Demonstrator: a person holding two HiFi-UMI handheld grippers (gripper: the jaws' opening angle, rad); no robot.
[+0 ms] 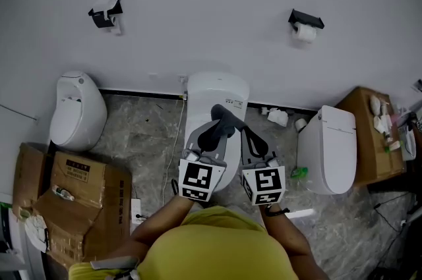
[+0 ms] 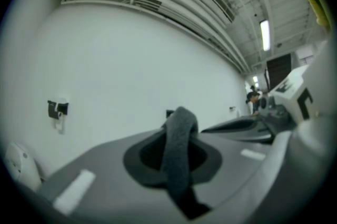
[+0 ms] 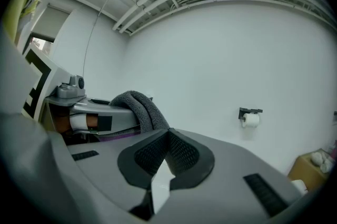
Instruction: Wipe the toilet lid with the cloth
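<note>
A white toilet with its lid (image 1: 210,93) down stands against the wall in the head view, right in front of me. My left gripper (image 1: 212,134) is held level above the lid, shut on a dark grey cloth (image 1: 223,119) that bulges up from between the jaws. In the left gripper view the cloth (image 2: 178,150) hangs folded over the closed jaws of that gripper (image 2: 179,162). My right gripper (image 1: 253,139) hovers just to its right, shut with nothing in it. The right gripper view shows that gripper (image 3: 168,152) with jaws pressed together and the cloth (image 3: 141,105) off to the left.
Two more white toilets stand on the marble floor, one at the left (image 1: 77,109) and one at the right (image 1: 328,148). Cardboard boxes sit at the left (image 1: 80,196) and at the right (image 1: 366,134). Paper holders (image 1: 304,26) hang on the white wall.
</note>
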